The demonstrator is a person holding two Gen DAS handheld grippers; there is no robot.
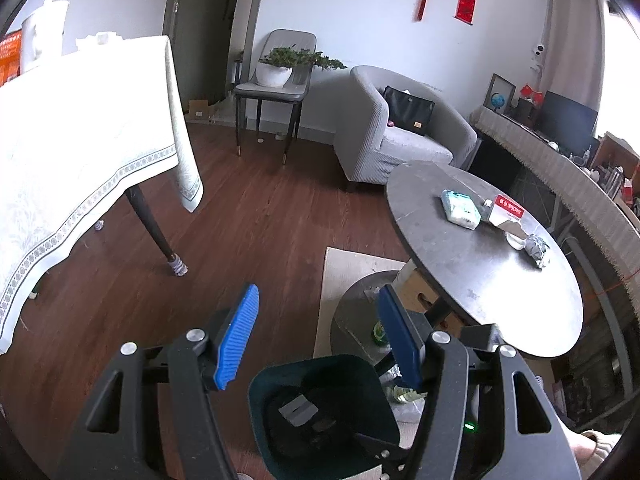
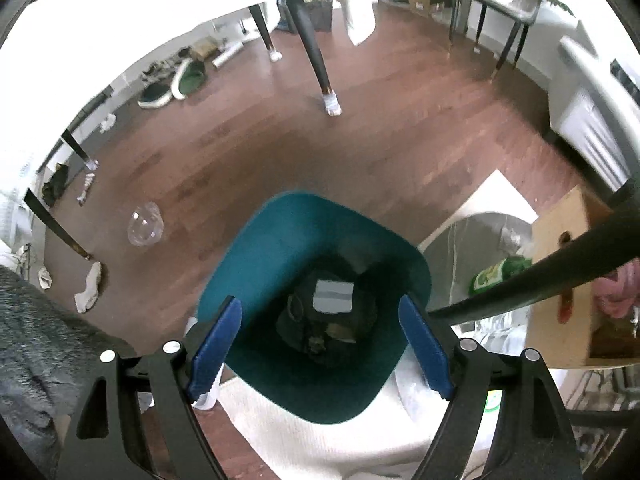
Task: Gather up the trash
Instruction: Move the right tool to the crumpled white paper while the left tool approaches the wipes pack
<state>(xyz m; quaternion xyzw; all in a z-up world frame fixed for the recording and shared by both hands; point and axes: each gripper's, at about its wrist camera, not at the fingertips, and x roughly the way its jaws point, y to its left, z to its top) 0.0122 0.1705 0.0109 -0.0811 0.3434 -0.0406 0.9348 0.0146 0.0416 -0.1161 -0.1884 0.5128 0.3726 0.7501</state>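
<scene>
A wooden floor [image 2: 280, 152] is filling the middle of the right wrist view. Low in that frame a teal trash bin [image 2: 256, 264] is standing open-topped, holding dark scraps and a pale card. A round dark table [image 1: 460, 280] is sitting at the right of the left wrist view, carrying a tissue pack [image 1: 460, 208] and a crumpled foil ball [image 1: 535, 246]. A clear plastic bottle [image 2: 145, 229] is lying at centre left on the floor.

The right gripper [image 2: 320, 344] is hanging spread over the bin, gripping nothing. The left gripper [image 1: 316, 340] is standing apart too, empty, above the bin [image 1: 264, 392].
</scene>
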